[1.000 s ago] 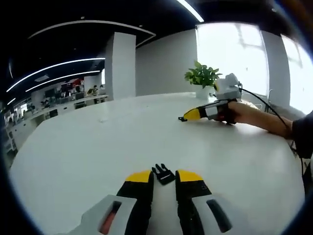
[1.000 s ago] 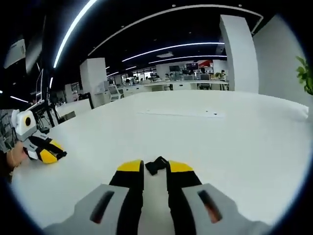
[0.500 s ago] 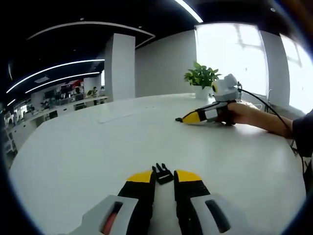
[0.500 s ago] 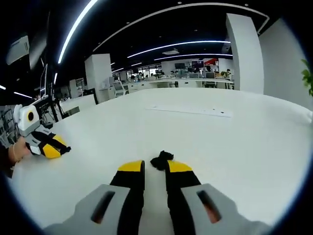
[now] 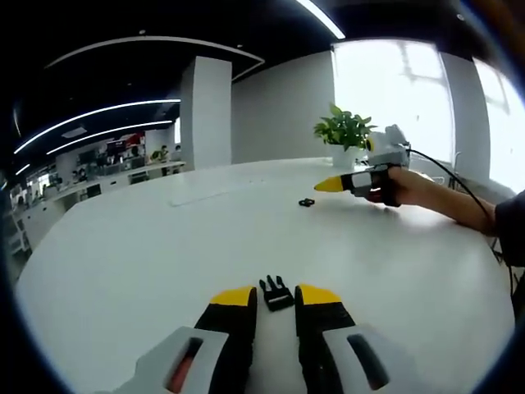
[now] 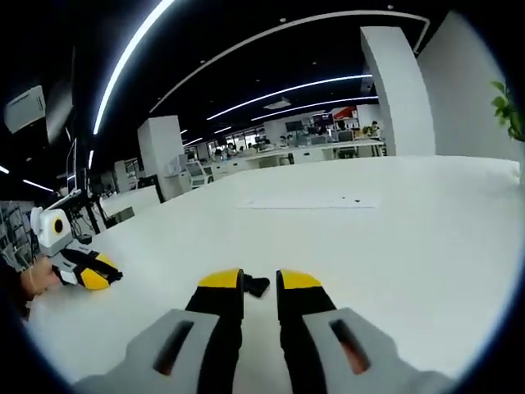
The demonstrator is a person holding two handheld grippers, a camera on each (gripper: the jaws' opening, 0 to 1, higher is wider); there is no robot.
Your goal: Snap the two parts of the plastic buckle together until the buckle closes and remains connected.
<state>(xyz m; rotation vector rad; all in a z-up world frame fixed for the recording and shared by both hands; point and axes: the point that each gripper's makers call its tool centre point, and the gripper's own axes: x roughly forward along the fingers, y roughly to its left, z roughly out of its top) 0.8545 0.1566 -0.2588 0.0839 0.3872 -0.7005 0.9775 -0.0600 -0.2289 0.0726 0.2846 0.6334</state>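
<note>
While your left gripper and right gripper hold jaws apart (empty), pronged black plastic buckle halves lie separate on the smooth white table.

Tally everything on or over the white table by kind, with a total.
Black buckle parts: 2, one at the left hand-held gripper, one near the right hand-held gripper
Hand-held grippers: 2
Potted plants: 1
Total: 5
</note>
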